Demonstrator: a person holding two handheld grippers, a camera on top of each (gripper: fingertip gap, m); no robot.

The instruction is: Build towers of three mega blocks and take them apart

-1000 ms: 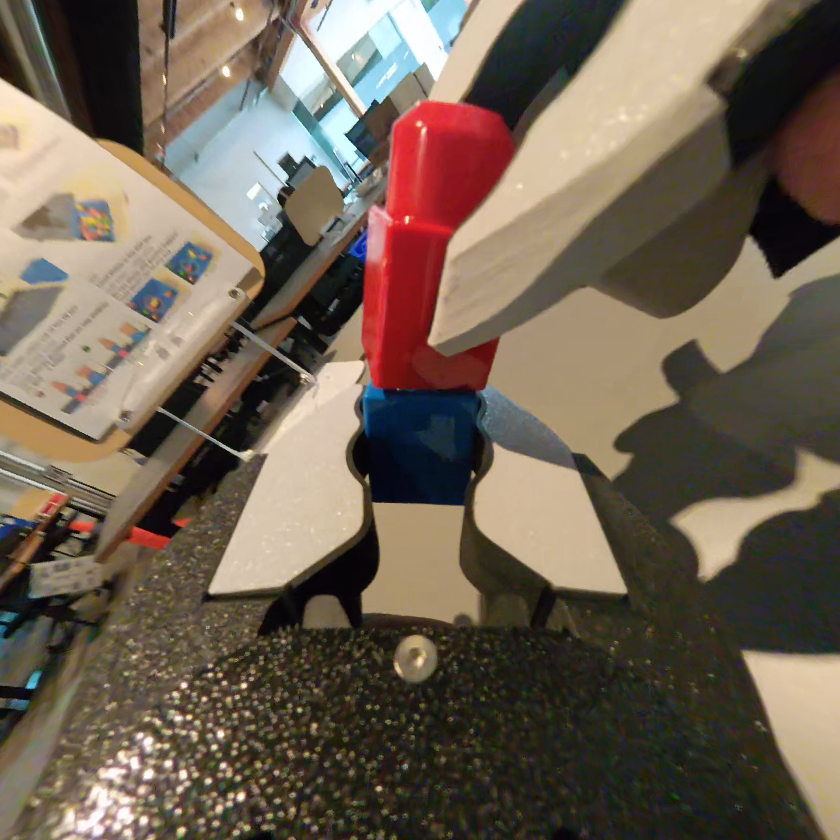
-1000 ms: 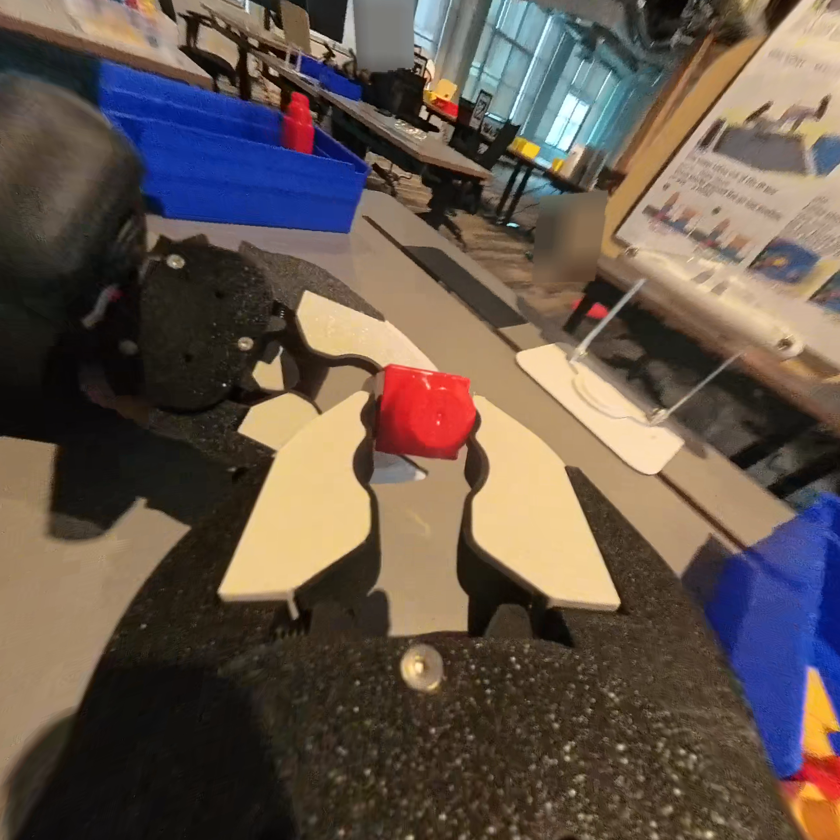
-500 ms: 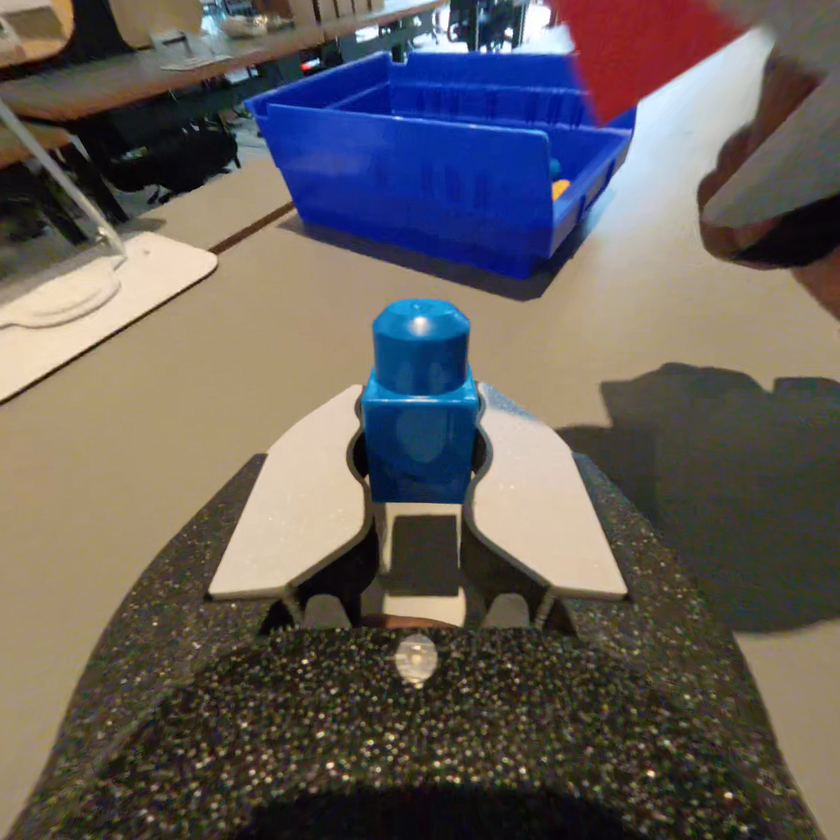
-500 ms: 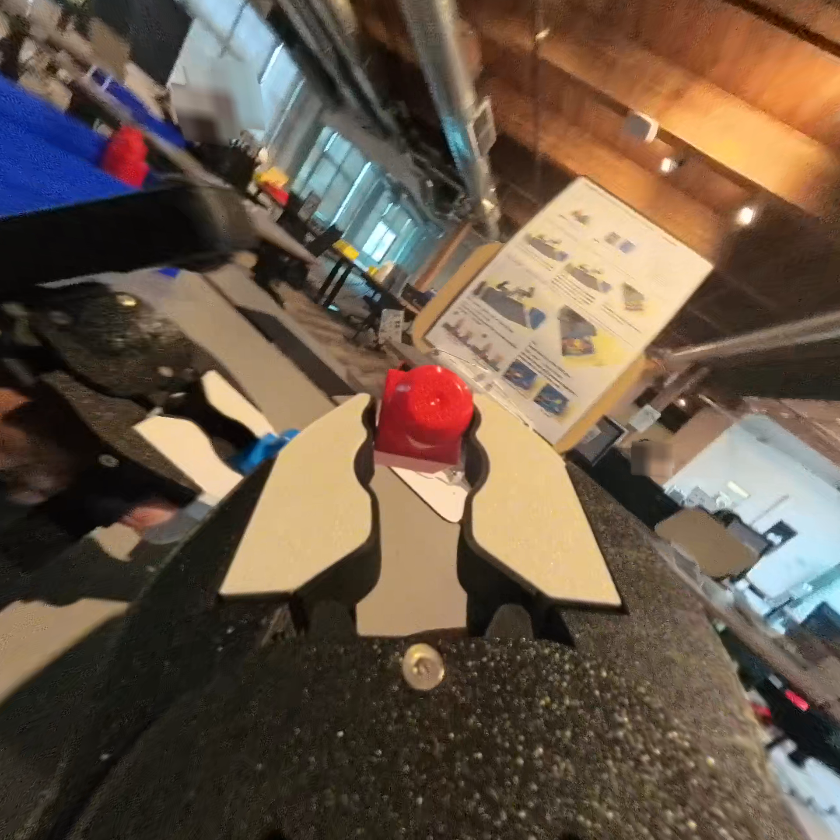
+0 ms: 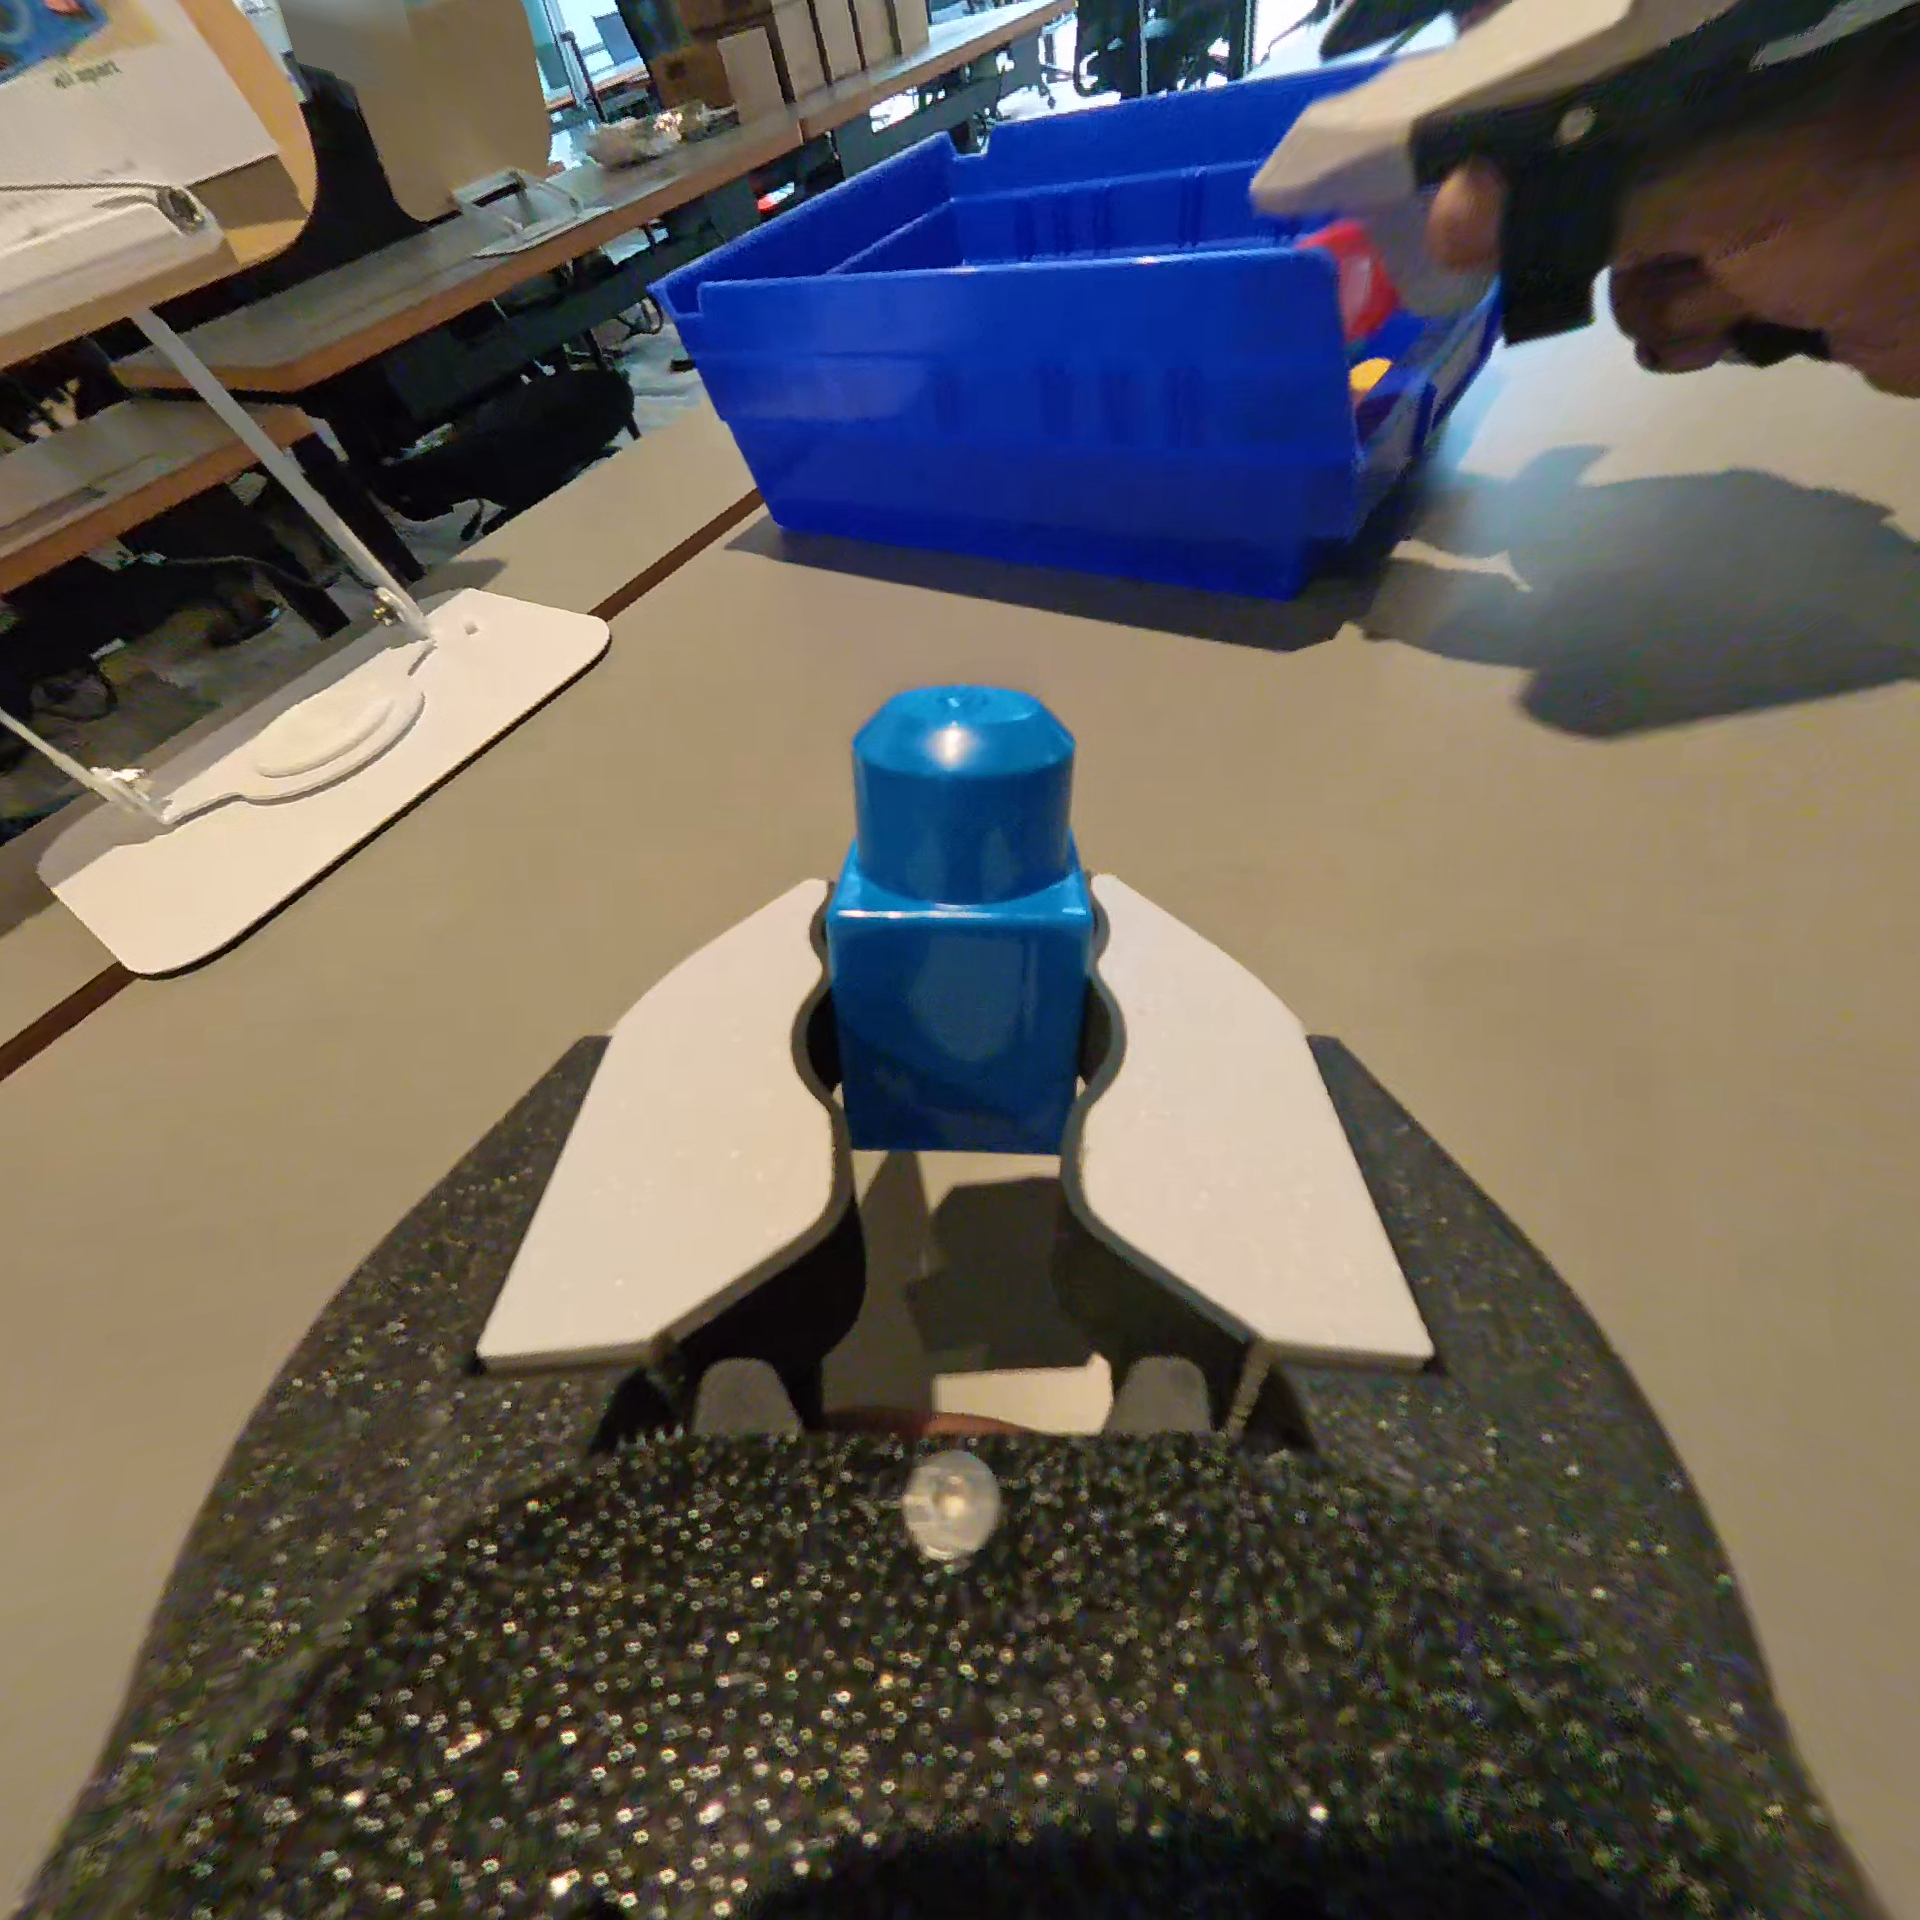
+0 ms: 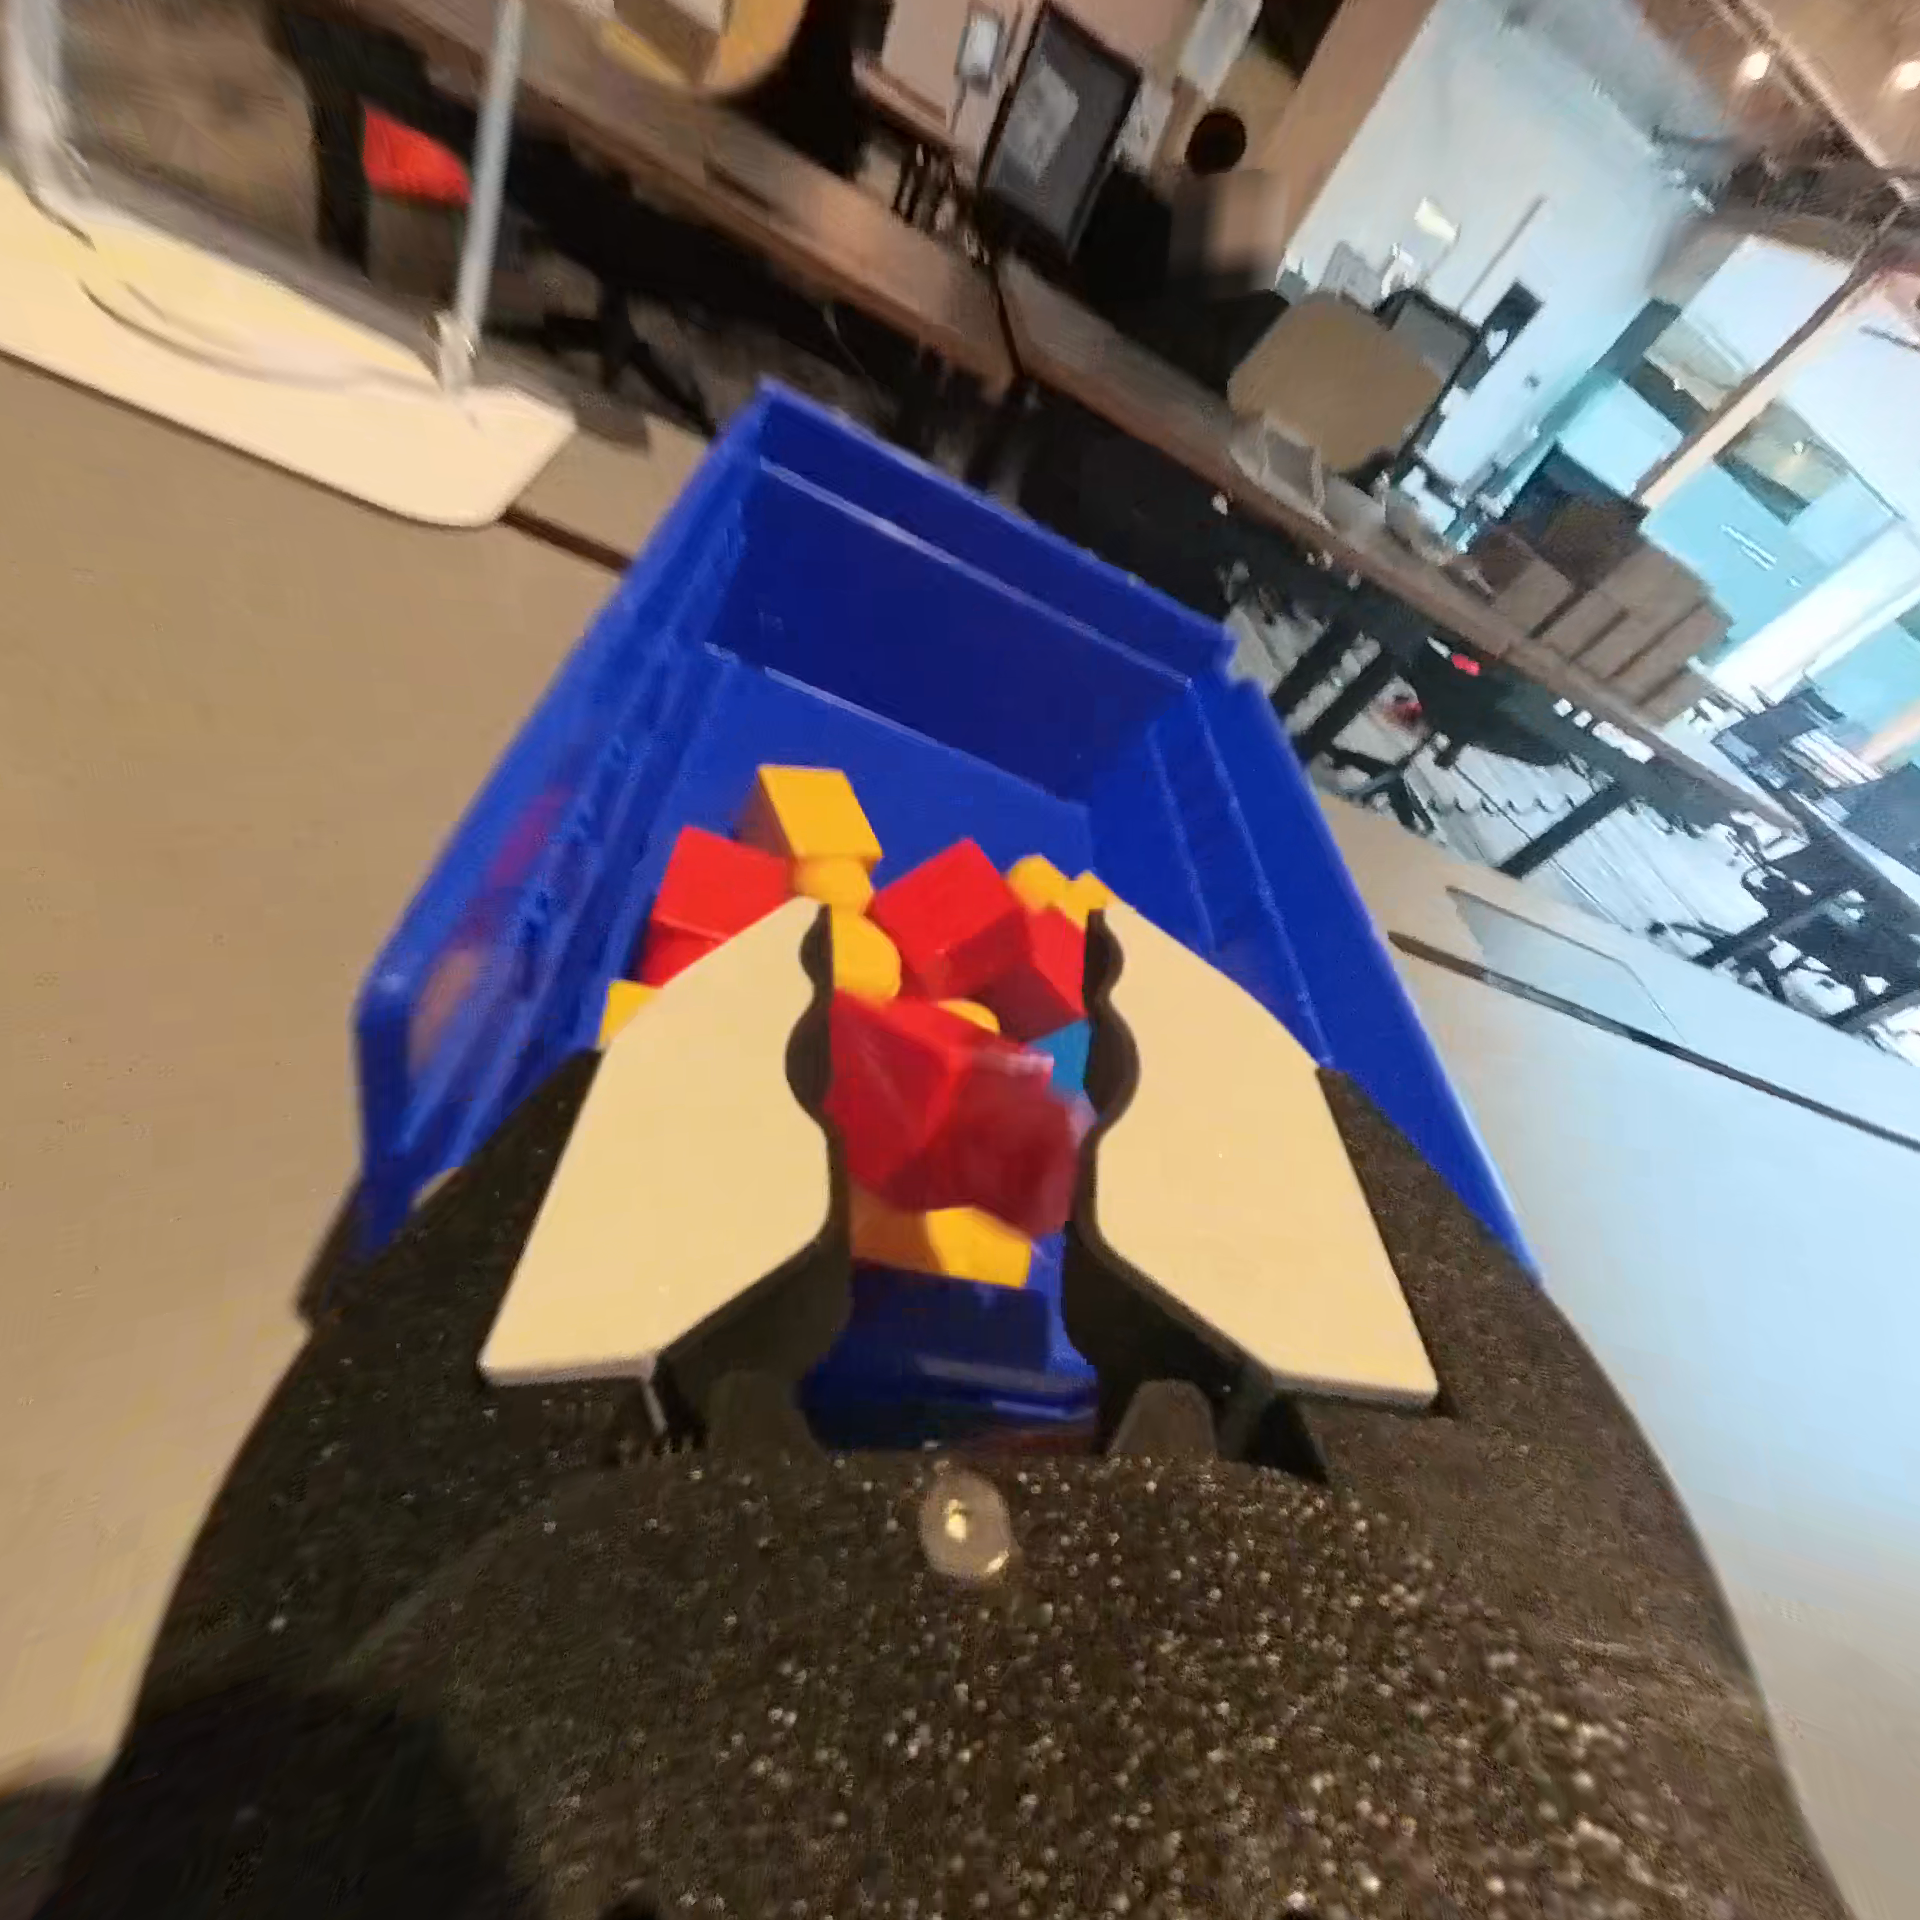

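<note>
My left gripper (image 5: 958, 894) is shut on a blue mega block (image 5: 956, 1018) and holds it upright a little above the grey table (image 5: 1455, 987). My right gripper (image 6: 956, 914) hovers over the blue bin (image 6: 935, 644) with its jaws slightly parted. A red block (image 6: 935, 1112) is tilted and motion-blurred between and below its fingers, loose over the pile. In the left wrist view the right gripper (image 5: 1340, 197) is at the top right above the bin (image 5: 1039, 416), with the red block (image 5: 1351, 275) just under it.
Several red and yellow blocks (image 6: 810, 810) lie in the bin. A white stand base (image 5: 312, 758) with a clear poster holder sits at the table's left edge. A person's hand (image 5: 1766, 291) holds the right gripper. Desks and chairs stand beyond the table. The tips of one gripper are about 30 centimeters away from the tips of the other.
The red block was pulled off the blue one. My right gripper carried it to the bin and let it go. My left gripper lowered and levelled with the blue block.
</note>
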